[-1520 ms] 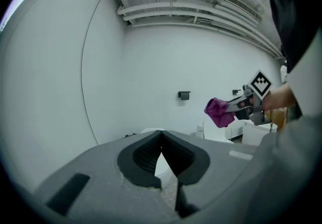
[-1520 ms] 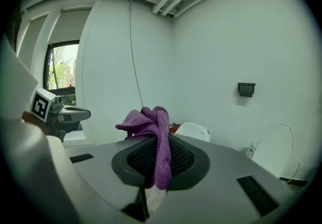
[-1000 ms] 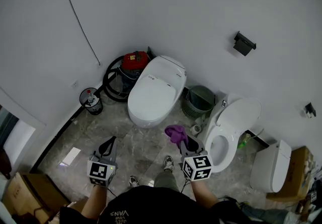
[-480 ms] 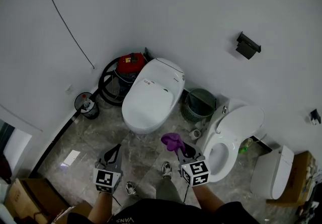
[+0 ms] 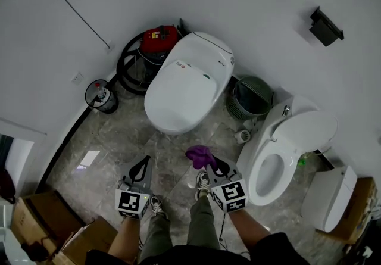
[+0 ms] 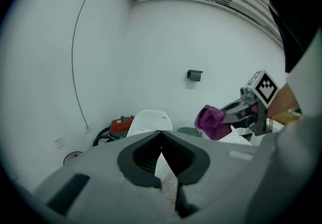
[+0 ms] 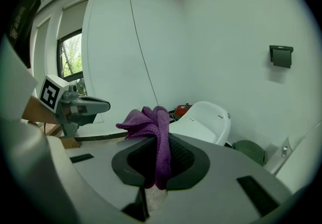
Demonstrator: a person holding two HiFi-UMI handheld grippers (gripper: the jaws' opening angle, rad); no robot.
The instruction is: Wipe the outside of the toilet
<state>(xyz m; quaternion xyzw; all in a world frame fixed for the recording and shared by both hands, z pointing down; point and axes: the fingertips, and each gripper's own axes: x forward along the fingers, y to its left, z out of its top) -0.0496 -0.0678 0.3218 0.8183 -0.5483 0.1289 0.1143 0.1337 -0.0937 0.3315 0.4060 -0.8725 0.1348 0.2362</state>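
**Head view:** The approach step is judged to be in hand, since no contact with the toilet (image 5: pixel 186 86) is made yet. The right gripper (image 5: pixel 210 162) is closed on a purple cloth (image 5: pixel 200 153), which is bunched just ahead of its tips. The left gripper (image 5: pixel 142 164) is held alongside, to its left, with jaws pressed together and nothing between them. The toilet lies ahead of both grippers, well apart from them, with its lid down. Its long axis is seen to run from the wall end, far ahead and to the right, to the rounded front — which is pointed back toward the grippers. A second toilet (image 5: pixel 284 152), lid raised, stands to the right of the right gripper.

**Left gripper view:** The jaw tips are shown meeting, empty. The toilet (image 6: pixel 149 119) is framed straight beyond them, and the cloth (image 6: pixel 210 122) is seen off to the right.

**Right gripper view:** The cloth (image 7: pixel 152 123) is shown pinched between the jaws, with a fold draped over them. The toilet (image 7: pixel 205 119) is placed ahead and slightly right. For the next move, the cloth would need to be carried forward and pressed against the outer shell — probably the front curve first.
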